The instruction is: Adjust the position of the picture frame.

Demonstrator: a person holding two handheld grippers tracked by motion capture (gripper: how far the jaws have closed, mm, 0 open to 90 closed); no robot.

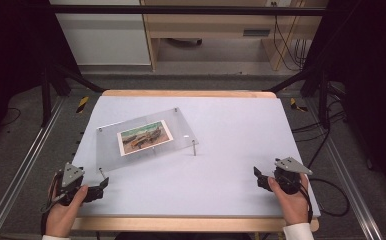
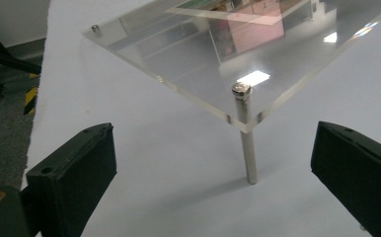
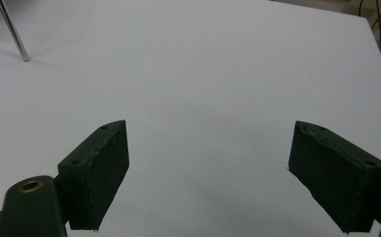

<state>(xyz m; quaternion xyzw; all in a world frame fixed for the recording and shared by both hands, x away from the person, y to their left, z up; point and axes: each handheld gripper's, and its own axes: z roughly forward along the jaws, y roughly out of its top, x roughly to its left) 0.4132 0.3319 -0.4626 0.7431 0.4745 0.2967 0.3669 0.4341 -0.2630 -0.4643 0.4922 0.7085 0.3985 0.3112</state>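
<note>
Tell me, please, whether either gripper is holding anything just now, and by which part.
Nothing is held. The left gripper stands open before the acrylic frame's corner post; the right gripper is open over bare table.

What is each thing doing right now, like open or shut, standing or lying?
Left gripper: open, empty, near the frame's corner leg.
Right gripper: open, empty, over bare table.
Clear frame: standing on metal legs, tilted.
Photo: lying flat in the frame, face up.

My clear acrylic frame [image 1: 146,135] stands left of centre on the table on thin metal legs [image 2: 247,143], tilted, a colourful picture [image 1: 145,136] sandwiched flat inside it.
</note>
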